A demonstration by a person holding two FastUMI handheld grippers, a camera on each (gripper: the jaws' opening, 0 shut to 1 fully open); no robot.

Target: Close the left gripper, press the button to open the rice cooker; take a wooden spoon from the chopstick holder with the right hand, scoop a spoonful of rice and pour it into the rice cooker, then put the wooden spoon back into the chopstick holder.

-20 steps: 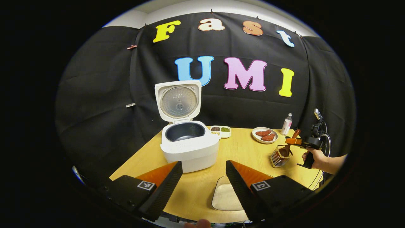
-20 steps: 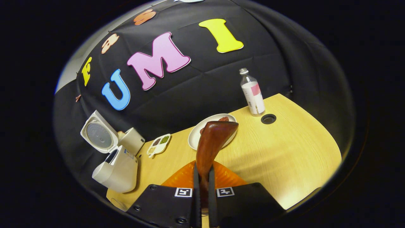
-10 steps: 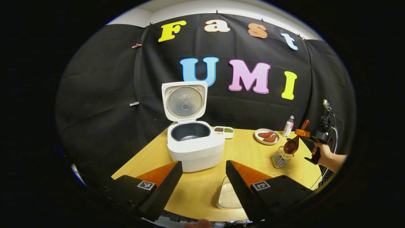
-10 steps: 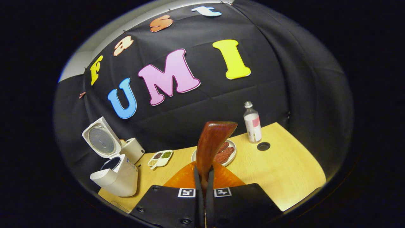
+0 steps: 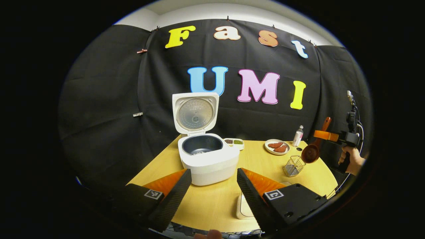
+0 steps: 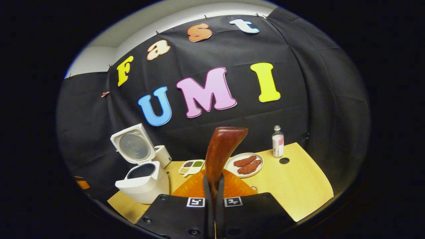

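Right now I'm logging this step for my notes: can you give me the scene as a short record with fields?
rice cooker: lid up, pot open
wooden spoon: held by its handle in the right tongs, lifted clear above the chopstick holder
left tongs: open, holding nothing, low over the table
rice tray: on the table's near edge, partly hidden by the left tongs
plate: two reddish pieces on it
bottle: upright, at the back

Left gripper agape, right gripper clamped
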